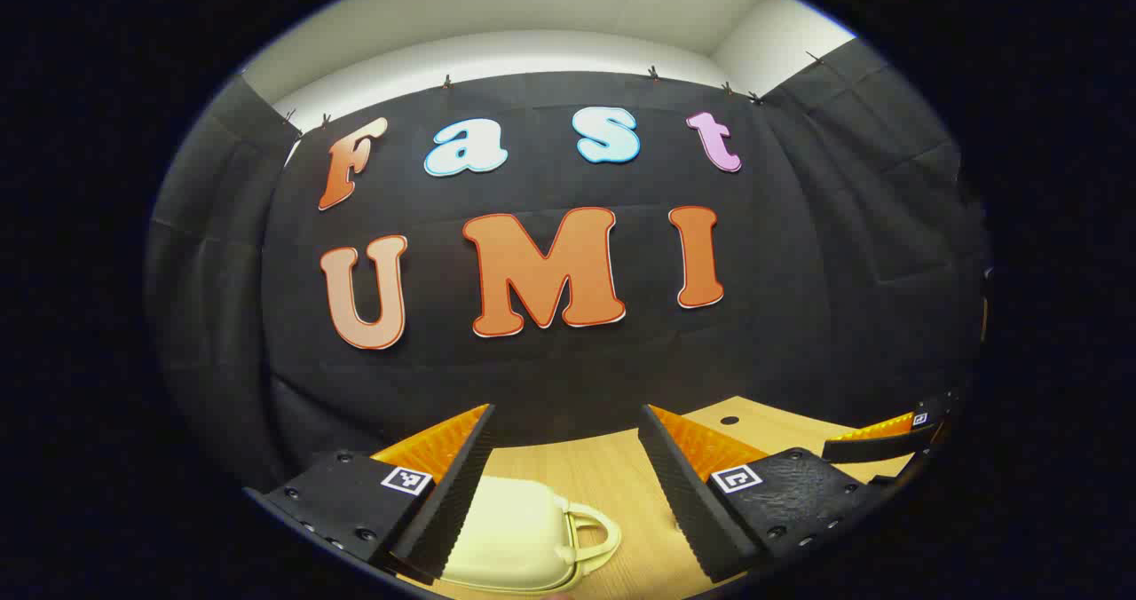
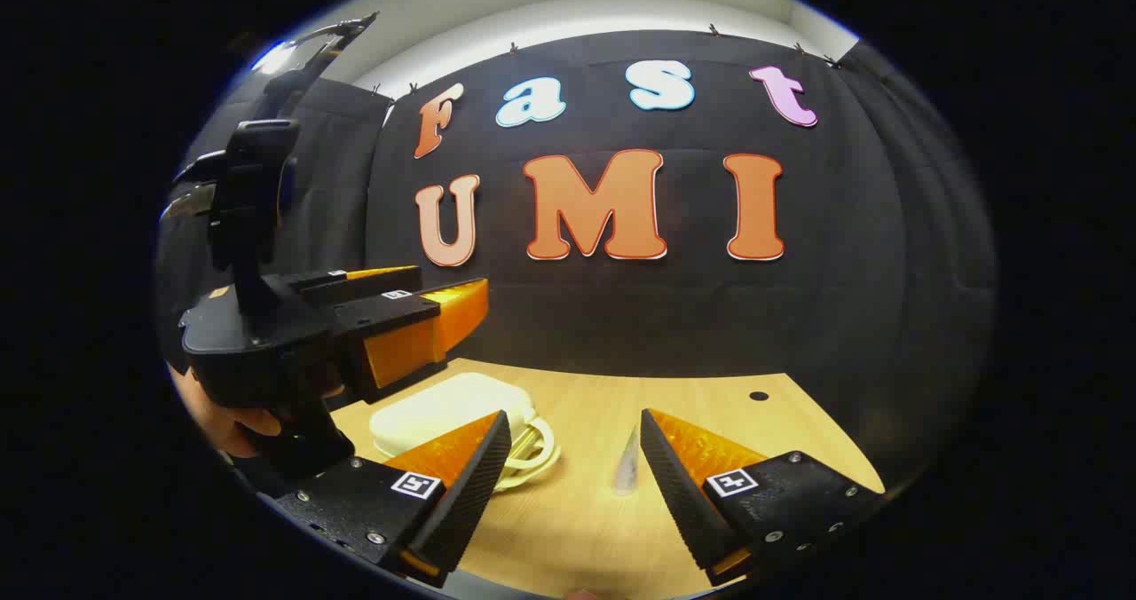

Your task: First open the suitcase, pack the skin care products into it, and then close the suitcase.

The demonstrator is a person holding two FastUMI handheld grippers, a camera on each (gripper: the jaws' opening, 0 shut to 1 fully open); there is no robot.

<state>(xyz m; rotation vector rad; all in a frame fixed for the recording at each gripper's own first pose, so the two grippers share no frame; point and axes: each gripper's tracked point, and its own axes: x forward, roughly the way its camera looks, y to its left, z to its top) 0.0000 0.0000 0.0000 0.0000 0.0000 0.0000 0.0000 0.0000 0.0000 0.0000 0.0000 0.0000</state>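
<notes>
On the wooden table [image 2: 710, 405], a small cream suitcase [image 2: 444, 418] lies flat with its lid down and its looped handle [image 2: 532, 453] pointing toward the table's open middle. Just beside it, apart from the handle, stands or lies a slim pale tube [image 2: 627, 467], presumably one of the skin care products; its exact pose is hard to tell. Left gripper [image 1: 564, 467]: held above the case, fingers spread wide, nothing between them; the suitcase and its handle appear below and between its fingers in the left gripper view. Right gripper [image 2: 575, 467]: likewise wide open and empty, raised over the table near the tube. The left gripper is also seen from the side in the right gripper view, hovering over the case, with a hand [image 2: 235, 422] on its grip.

Step in hand, as judged: opening the suitcase, not yet begun, since the lid looks shut. The next move calls for lowering one gripper to the lid's edge, probably on the handle side, and lifting, perhaps while the other steadies the base.
</notes>
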